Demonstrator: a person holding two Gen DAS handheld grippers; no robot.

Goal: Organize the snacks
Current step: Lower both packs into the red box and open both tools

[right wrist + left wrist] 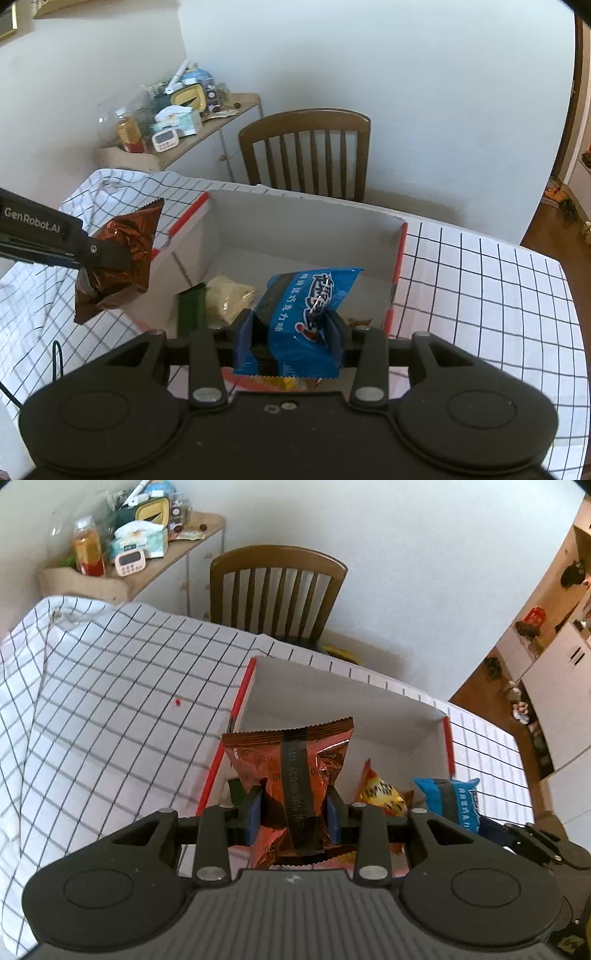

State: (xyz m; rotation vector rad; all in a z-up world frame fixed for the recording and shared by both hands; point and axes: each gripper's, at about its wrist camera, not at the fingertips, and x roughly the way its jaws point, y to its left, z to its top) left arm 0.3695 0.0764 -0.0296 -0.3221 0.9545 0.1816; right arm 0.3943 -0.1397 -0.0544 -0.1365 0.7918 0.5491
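Copper packet: you had the copper foil snack packet (291, 775) clamped across its middle in the left gripper (293, 812), jaws pressed on the crinkled foil, held in the air over the left wall of the white box (310, 218).
Blue packet: you had the blue snack packet (299, 317) pinched in the right gripper (291, 332), jaws closed on its lower half, hanging over the near part of the box.
Box contents: a yellow packet (229, 299) and a dark green bar (192, 306) lay on the box floor by its near left corner.
Slip risk: both packets were slick and puffed with air, so a squeeze on the soft middle could have let either one slide out before you were over the box.
Miss risk: the copper packet hung at the red-edged rim, so a release there could have dropped it onto the checked cloth (480, 280) of the tabletop rather than inside.
Collision risk: your two grippers sat near each other above the same box, and lowering both at once could have knocked them together.
Crush risk: setting a packet down hard on the yellow one could have broken what was in it.
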